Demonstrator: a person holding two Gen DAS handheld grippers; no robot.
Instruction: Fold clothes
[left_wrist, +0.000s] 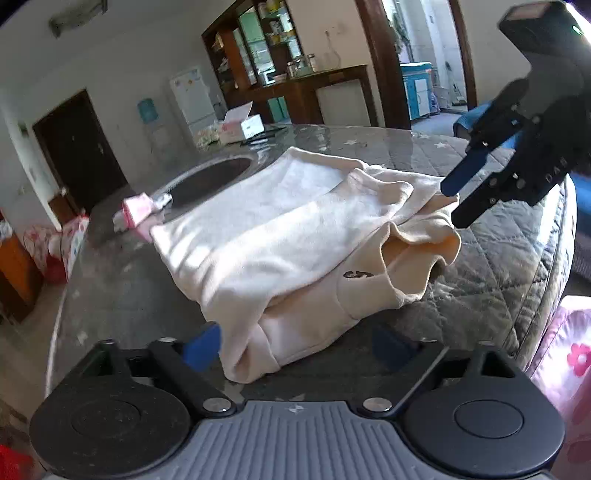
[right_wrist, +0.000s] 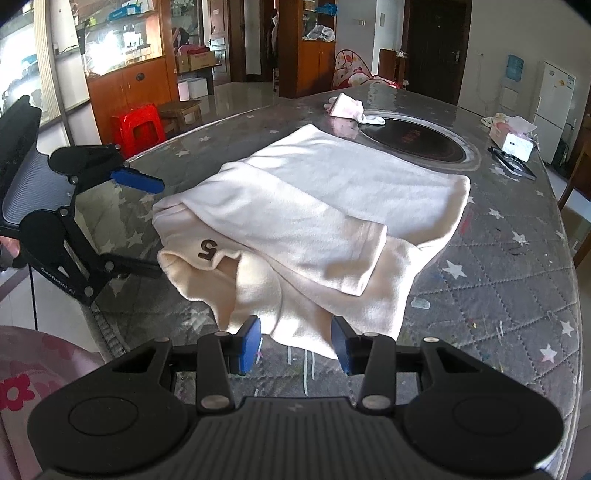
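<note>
A cream garment (left_wrist: 295, 240) with a dark "5" mark lies partly folded on the grey quilted table; it also shows in the right wrist view (right_wrist: 314, 221). My left gripper (left_wrist: 295, 347) is open at the garment's near edge, its blue pads either side of the cloth; in the right wrist view it (right_wrist: 155, 225) sits left of the garment. My right gripper (right_wrist: 295, 341) is open, with a hanging corner of the garment between its pads; in the left wrist view it (left_wrist: 452, 205) is at the garment's far right edge.
A round dark inset (right_wrist: 413, 138) sits in the table behind the garment. Small pink and white cloths (right_wrist: 349, 107) lie beside it. A tissue box (right_wrist: 511, 138) and a dark flat object (right_wrist: 511, 166) are at the far right. A red stool (right_wrist: 138, 127) stands beyond the table.
</note>
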